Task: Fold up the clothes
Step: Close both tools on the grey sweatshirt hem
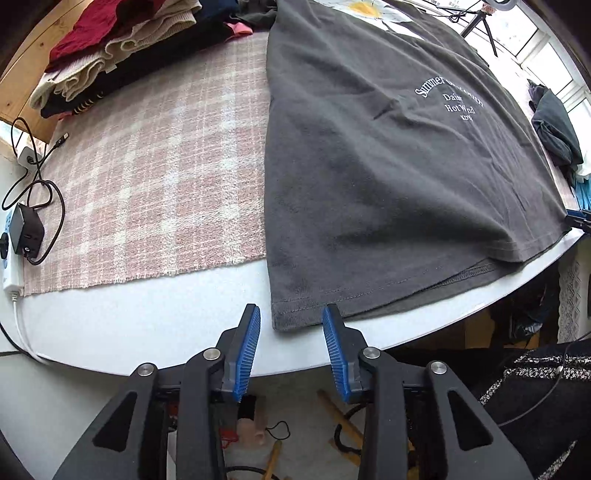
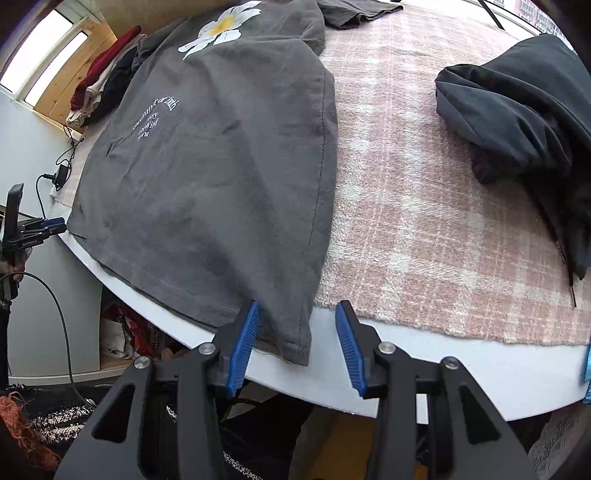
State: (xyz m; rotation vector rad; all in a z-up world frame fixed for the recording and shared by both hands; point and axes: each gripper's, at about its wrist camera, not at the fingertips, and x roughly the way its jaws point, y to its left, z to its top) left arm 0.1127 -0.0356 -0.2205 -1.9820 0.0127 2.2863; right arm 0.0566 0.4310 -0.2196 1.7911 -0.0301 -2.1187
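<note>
- Grey T-shirt (image 1: 388,177): lies flat, occupying the centre and right of the left wrist view, with white lettering and a daisy print (image 2: 218,27) toward the top of the frame. Its hem reaches past the plaid cloth onto the bare white table edge.
- Left gripper (image 1: 291,314): bottom centre of its own view, jaws spread wide, holding nothing. The hem's lower-left corner lies between the blue fingertips; whether they touch the fabric cannot be told.
- Right gripper (image 2: 298,309): bottom centre of its own view, jaws likewise wide apart and empty-handed. The other hem corner hangs between them over the table edge.
- Pink plaid cloth (image 1: 147,177): covers the white table (image 1: 147,332) beneath the shirt, stopping short of the near rim.
- Stack of folded garments (image 1: 118,48): upper left of the left wrist view.
- Dark bundled garment (image 2: 524,110): upper right of the right wrist view, well apart from the shirt.
- Power strip with cables (image 1: 18,236): left edge of the left wrist view.
</note>
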